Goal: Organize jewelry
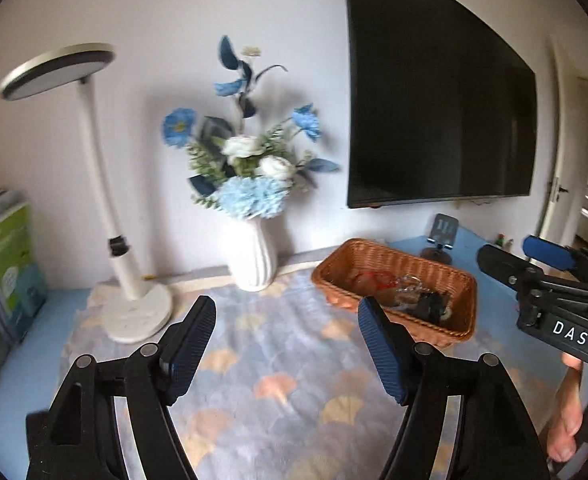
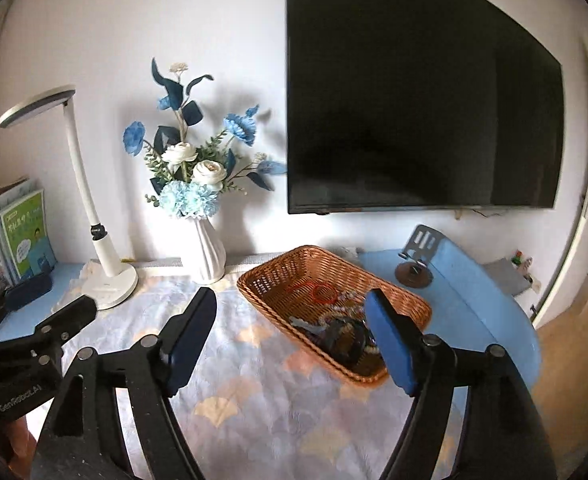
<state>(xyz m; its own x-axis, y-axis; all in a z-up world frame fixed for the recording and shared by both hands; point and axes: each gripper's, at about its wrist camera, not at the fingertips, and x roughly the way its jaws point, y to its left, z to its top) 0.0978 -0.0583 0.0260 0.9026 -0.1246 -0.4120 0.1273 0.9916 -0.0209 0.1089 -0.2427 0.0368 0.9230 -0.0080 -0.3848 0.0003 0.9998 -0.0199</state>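
Landmark: wicker basket [image 2: 277, 276], rectangular, on the patterned cloth [image 2: 253, 392] covering the blue counter [image 2: 490, 312].

Jewelry [image 2: 336, 320] inside the basket, heaped toward its near end: red cord loop [image 2: 322, 293], beaded strands, dark pieces. Individual items too tangled to separate. Same heap visible from the left wrist view [image 1: 410, 292], blurred.

Left tool [image 1: 287, 322]: released, fingers spread wide, nothing between them. Hovering above the cloth, to the left of the basket; its right fingertip [image 1: 374, 316] overlaps the basket's near left corner in that view. Contact with the basket: cannot tell.

Right tool [image 2: 289, 320]: released, fingers spread wide, nothing held. Positioned over the near end of the basket, right finger [image 2: 390, 340] in front of the jewelry heap, left finger [image 2: 193, 328] over the cloth left of the basket. From the left wrist view, right tool [image 1: 534, 264] seen to the right of the basket, above counter level.

Left of the basket: white ribbed vase [image 2: 207, 252] with blue and white flowers. Further left: white desk lamp [image 2: 105, 272], then upright books [image 2: 21, 232]. Behind and right of the basket: metal phone stand [image 2: 418, 256]. Above, on the wall: dark television [image 2: 422, 100].
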